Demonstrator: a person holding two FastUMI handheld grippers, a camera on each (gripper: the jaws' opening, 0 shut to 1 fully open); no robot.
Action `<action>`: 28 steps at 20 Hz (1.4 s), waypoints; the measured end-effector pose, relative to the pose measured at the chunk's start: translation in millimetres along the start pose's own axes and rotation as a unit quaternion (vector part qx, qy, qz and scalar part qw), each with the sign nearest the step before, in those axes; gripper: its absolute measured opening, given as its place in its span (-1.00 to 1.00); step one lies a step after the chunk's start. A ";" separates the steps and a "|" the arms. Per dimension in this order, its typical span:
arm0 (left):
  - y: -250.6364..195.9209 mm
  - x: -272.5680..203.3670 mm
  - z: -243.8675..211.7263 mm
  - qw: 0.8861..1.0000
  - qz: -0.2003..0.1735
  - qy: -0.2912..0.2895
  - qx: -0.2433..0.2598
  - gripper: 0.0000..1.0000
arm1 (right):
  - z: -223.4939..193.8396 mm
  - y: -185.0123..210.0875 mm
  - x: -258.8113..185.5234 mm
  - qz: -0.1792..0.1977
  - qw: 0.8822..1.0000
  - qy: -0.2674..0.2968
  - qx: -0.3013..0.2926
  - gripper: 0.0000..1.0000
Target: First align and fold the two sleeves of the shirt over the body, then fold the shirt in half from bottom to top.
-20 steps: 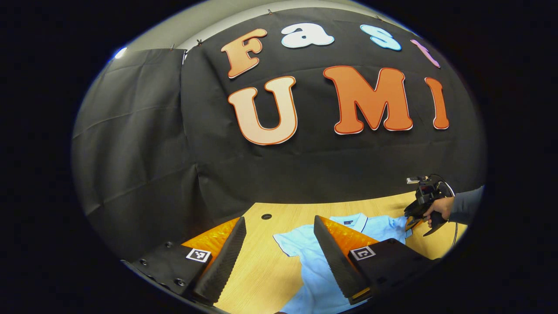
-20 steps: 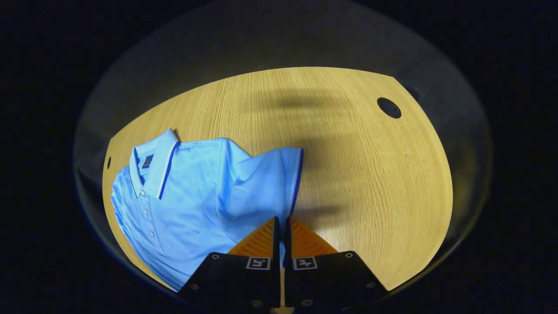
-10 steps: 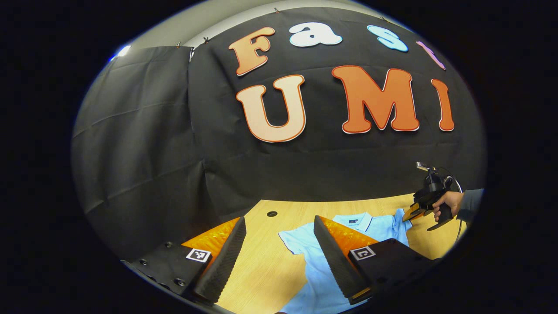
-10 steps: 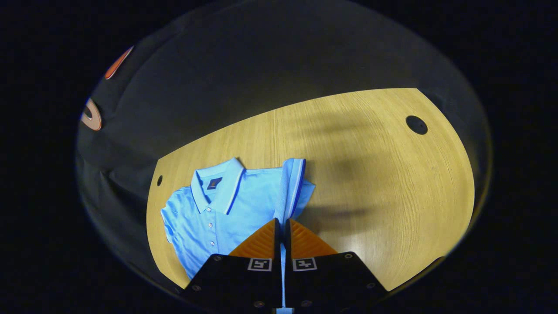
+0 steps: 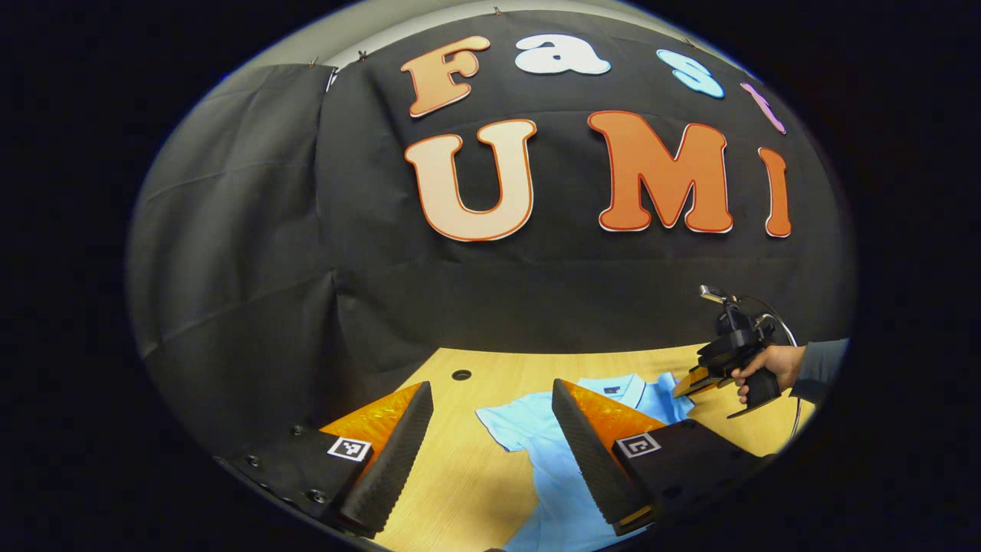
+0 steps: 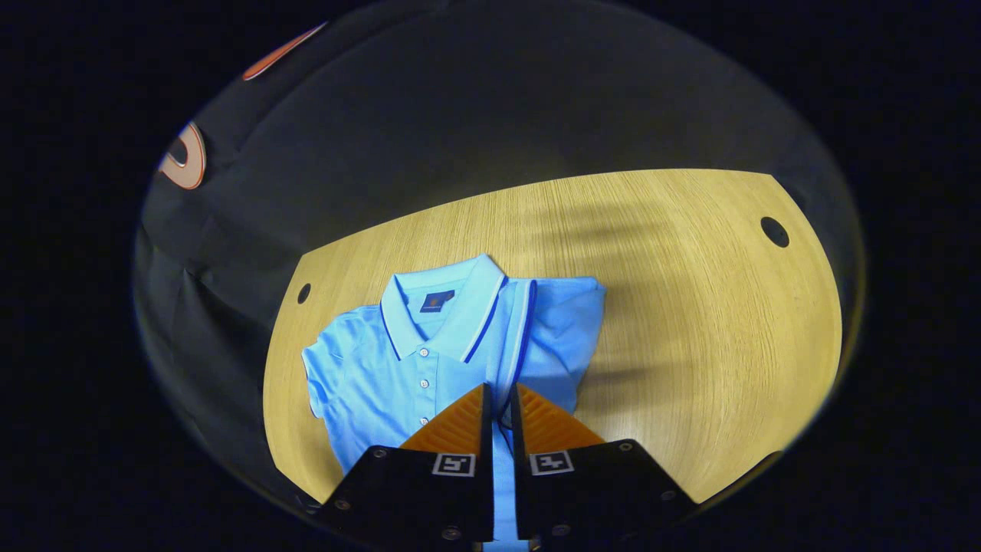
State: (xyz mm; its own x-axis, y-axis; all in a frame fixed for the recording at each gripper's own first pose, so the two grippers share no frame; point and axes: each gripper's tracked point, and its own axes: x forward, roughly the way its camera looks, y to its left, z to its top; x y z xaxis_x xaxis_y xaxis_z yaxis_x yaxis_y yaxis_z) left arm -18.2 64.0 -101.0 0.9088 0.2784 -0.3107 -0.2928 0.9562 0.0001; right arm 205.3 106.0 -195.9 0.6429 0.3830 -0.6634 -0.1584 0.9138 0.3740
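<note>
Right gripper view: right gripper (image 6: 498,399) pinching the sleeve (image 6: 563,330), now carried over the shirt (image 6: 383,368) body.
Left gripper (image 5: 490,452) stays wide open, empty, above the shirt's other sleeve.

Light blue shirt (image 6: 383,368), dark-blue-and-white trim on collar (image 6: 460,310); light wood-grain table (image 6: 690,322).
</note>
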 end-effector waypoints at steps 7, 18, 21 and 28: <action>22.2 83.4 -44.9 0.992 -0.079 0.086 -0.047 0.99 | -3.6 7.8 -28.6 -0.050 0.997 -0.048 -0.028 0.06; 24.3 191.7 -107.3 0.959 -0.147 0.233 -0.060 0.95 | -2.3 -23.5 -125.1 -0.142 0.972 -0.184 -0.007 0.73; 18.6 217.4 -146.6 0.941 -0.148 0.299 -0.060 0.95 | -14.4 -31.8 -155.3 -0.168 0.962 -0.216 -0.009 0.65; 10.7 252.3 -225.6 0.893 -0.114 0.430 -0.068 0.96 | -59.3 -51.5 -206.6 -0.209 0.947 -0.245 -0.004 0.79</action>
State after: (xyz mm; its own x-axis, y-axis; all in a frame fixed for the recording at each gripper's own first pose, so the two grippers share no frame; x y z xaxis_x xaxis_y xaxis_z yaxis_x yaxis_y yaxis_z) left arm 141.0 123.9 -393.9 0.4016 -0.1507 -0.9034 -0.2166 0.9428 -0.2535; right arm 36.2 -12.1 -116.6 0.9209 -0.1199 -0.3709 0.1827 0.9733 0.1391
